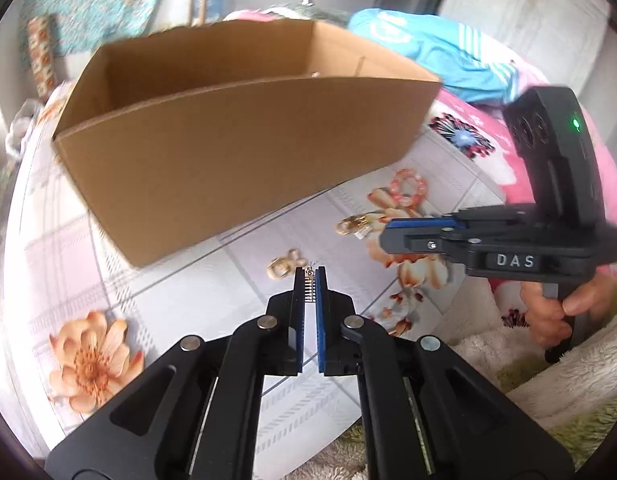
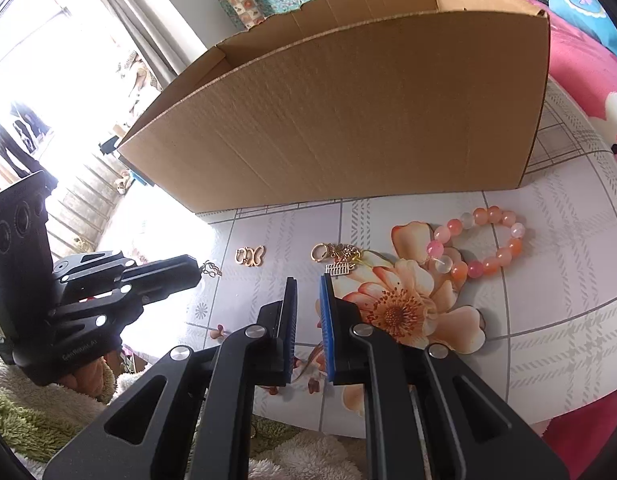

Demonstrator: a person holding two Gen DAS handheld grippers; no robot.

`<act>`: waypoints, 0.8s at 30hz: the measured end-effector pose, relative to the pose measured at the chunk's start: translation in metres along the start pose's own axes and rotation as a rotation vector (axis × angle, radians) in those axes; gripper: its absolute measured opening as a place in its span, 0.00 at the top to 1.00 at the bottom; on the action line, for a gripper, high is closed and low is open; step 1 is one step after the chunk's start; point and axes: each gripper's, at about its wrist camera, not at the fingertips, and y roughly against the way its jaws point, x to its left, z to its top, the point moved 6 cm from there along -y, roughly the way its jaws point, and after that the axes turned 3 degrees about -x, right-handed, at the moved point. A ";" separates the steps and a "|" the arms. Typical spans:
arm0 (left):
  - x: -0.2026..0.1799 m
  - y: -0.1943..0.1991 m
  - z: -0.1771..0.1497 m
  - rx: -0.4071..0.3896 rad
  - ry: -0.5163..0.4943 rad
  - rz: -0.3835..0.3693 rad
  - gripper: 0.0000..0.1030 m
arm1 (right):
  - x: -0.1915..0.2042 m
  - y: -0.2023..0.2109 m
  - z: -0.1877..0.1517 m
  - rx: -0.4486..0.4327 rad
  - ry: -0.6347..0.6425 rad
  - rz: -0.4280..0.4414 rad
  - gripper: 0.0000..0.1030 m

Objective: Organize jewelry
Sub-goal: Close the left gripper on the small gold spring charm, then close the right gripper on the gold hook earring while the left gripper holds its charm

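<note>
My left gripper (image 1: 309,274) is shut on a small silver chain piece (image 1: 308,286), pinched between its blue pads just above the tablecloth. From the right wrist view the left gripper (image 2: 196,270) shows at the left, the chain (image 2: 211,269) hanging from its tip. A gold butterfly charm (image 1: 282,266) (image 2: 250,257) lies close by. A gold clasp keychain (image 1: 352,226) (image 2: 336,254) and a pink-orange bead bracelet (image 1: 400,176) (image 2: 493,213) lie further right. My right gripper (image 2: 306,280) (image 1: 382,234) hovers near the keychain, narrowly open, nothing between its pads.
An open cardboard box (image 1: 236,152) (image 2: 348,120) stands just behind the jewelry on the floral tablecloth (image 1: 88,264). Pink and blue fabric (image 1: 440,56) is piled at the back right. A fluffy rug (image 2: 36,408) lies below the table's front edge. A hand (image 1: 556,312) holds the right gripper.
</note>
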 end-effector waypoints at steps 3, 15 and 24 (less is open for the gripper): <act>0.010 -0.006 -0.005 0.024 0.035 0.019 0.96 | 0.006 -0.005 0.000 0.019 0.012 0.004 0.88; 0.031 0.006 -0.004 -0.020 0.089 0.090 0.96 | 0.048 -0.031 0.010 0.033 0.171 -0.034 0.68; 0.045 0.003 -0.010 -0.009 0.123 0.092 0.96 | 0.076 -0.051 0.016 0.038 0.375 -0.125 0.68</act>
